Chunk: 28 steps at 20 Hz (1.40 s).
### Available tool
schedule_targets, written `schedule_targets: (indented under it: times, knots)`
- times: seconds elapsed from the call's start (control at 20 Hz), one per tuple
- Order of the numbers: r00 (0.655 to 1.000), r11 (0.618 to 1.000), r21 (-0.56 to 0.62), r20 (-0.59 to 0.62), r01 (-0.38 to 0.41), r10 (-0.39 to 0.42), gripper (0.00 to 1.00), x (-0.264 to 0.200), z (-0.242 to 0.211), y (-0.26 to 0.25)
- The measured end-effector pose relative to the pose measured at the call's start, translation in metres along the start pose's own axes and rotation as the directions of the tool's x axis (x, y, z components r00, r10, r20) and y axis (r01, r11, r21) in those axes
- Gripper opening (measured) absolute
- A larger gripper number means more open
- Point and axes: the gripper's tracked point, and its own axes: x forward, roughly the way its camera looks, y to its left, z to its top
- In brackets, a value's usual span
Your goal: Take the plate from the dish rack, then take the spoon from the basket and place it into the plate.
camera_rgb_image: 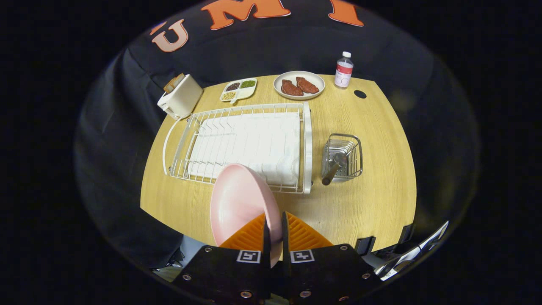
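My gripper (275, 231) is shut on the rim of a pink plate (239, 201). The plate stands on edge between the two orange fingers (250, 235), its hollow face turned left, high above the table's near side. Beyond it lies the white wire dish rack (307, 144) with a white mat inside. To the right of the rack stands a metal wire basket (358, 154). In the basket leans a spoon (332, 171) with a dark wooden handle pointing toward me.
At the back of the wooden table (372, 207) sit a white toaster (180, 97), a divided dish of beans (238, 90), a plate with two pieces of meat (299, 84) and a small bottle (343, 70). A round hole (360, 94) marks the tabletop by the bottle.
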Motion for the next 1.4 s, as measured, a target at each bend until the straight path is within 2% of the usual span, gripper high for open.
schedule_targets:
  times: [0.3,0.5,0.7,0.8,0.9,0.95,1.2,1.35,1.4]
  knots:
    - [0.998,0.999,0.04,-0.065,0.008,-0.005,0.11,0.03,-0.047,-0.009]
    - [0.997,0.987,0.158,-0.066,-0.035,0.046,0.11,0.055,-0.065,-0.004]
    - [0.999,0.988,0.154,-0.04,-0.023,0.03,0.12,0.064,-0.069,-0.008]
    - [0.997,0.981,0.177,-0.014,-0.075,0.079,0.15,0.064,-0.065,0.003]
    - [0.995,0.978,0.186,0.008,-0.094,0.094,0.19,0.063,-0.056,0.005]
    - [0.995,0.978,0.187,0.015,-0.097,0.096,0.25,0.062,-0.054,0.004]
    - [0.994,0.986,0.159,0.111,-0.039,0.021,0.43,0.051,-0.031,-0.021]
    - [0.976,0.99,0.14,0.216,-0.007,-0.024,0.62,0.042,-0.008,-0.037]
    - [0.967,0.991,0.13,0.25,0.012,-0.044,0.65,0.04,-0.002,-0.044]
